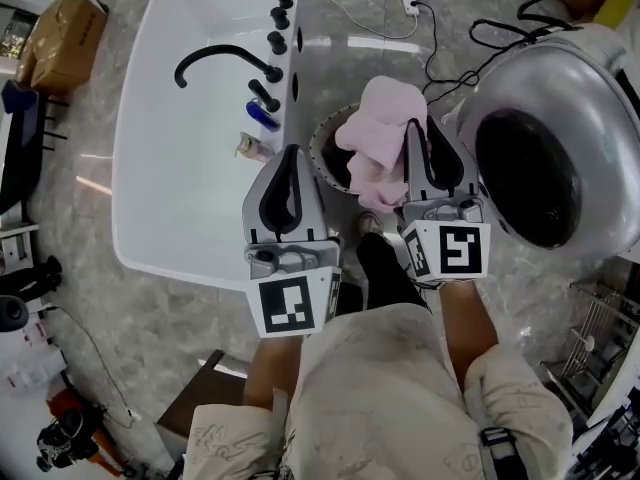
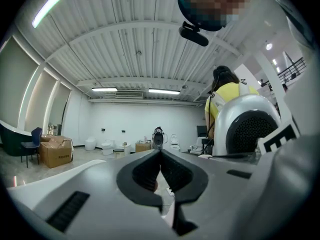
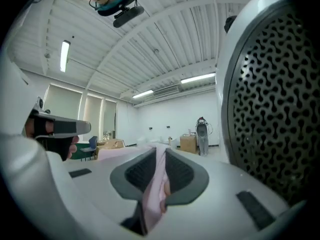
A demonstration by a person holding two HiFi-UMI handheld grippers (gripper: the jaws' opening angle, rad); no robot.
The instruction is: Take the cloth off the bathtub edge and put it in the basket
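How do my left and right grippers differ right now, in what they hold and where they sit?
The right gripper is shut on the pink cloth; the left gripper is shut on nothing. The right gripper holds the cloth above the basket; the left gripper sits left of the basket, by the bathtub edge. Both point forward, side by side.

grey left claw (image 1: 292, 150), right claw (image 1: 413, 125), cream top (image 1: 380, 393)

We count one bathtub (image 1: 170, 168), one cloth (image 1: 385, 128) and one basket (image 1: 319, 148). We also count two claws: left claw (image 1: 291, 153), right claw (image 1: 414, 126).
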